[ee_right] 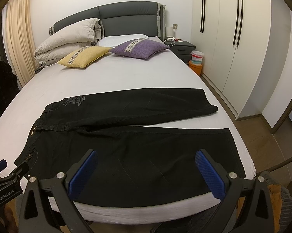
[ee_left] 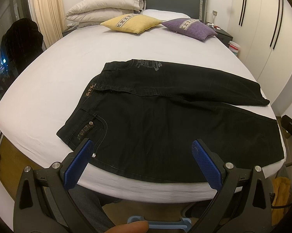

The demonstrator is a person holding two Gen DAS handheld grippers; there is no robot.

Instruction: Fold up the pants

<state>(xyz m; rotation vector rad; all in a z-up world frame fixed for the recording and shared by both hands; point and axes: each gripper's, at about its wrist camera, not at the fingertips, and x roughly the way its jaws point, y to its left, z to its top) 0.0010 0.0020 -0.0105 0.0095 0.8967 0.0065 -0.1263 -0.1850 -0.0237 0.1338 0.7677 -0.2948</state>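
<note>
The fingers (ee_left: 82,161) of the left gripper (ee_left: 144,162) stood wide apart and empty above the waist pocket. The right gripper (ee_right: 146,170) was equally wide and empty over the near leg. The black pants (ee_right: 126,145) lay flat along the bed's (ee_right: 126,77) foot edge, legs splayed. The denim looked limp, moderately heavy and non-slippery; best hold points were judged to be waistband and hem.
</note>
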